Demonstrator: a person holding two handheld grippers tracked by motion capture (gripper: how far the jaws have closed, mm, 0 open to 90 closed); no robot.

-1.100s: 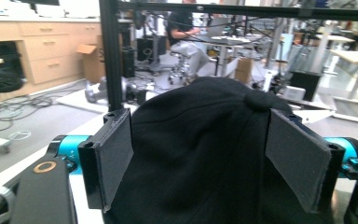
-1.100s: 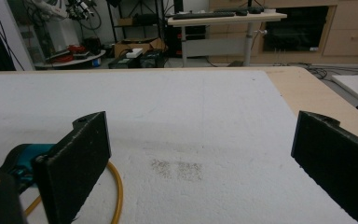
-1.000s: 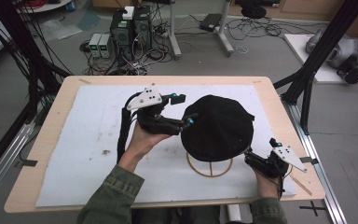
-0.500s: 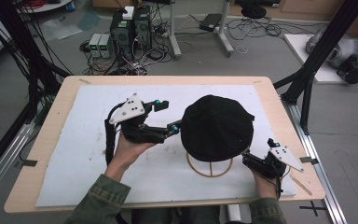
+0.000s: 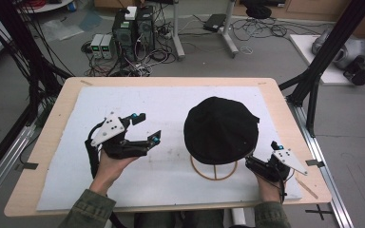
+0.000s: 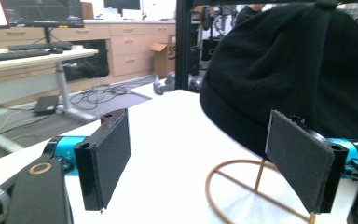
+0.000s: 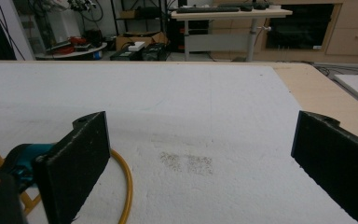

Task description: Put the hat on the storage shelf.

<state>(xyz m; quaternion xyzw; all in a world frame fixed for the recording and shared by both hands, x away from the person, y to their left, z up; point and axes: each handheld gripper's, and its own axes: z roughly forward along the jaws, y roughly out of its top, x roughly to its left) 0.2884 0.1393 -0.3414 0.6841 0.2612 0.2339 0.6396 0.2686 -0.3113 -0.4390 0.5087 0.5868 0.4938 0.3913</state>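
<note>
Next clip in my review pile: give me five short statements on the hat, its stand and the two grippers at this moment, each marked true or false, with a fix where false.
1. The black hat sits on the wire stand. True.
2. The left gripper is clamped on the hat's brim. False: its jaws are open and clear of the hat.
3. The right gripper is open. True, as the right gripper view shows.
4. The stand lies tipped over on the white mat. False: it is upright, its ring base flat on the mat.
5. The right gripper holds the stand's ring. False: nothing lies between its jaws.
</note>
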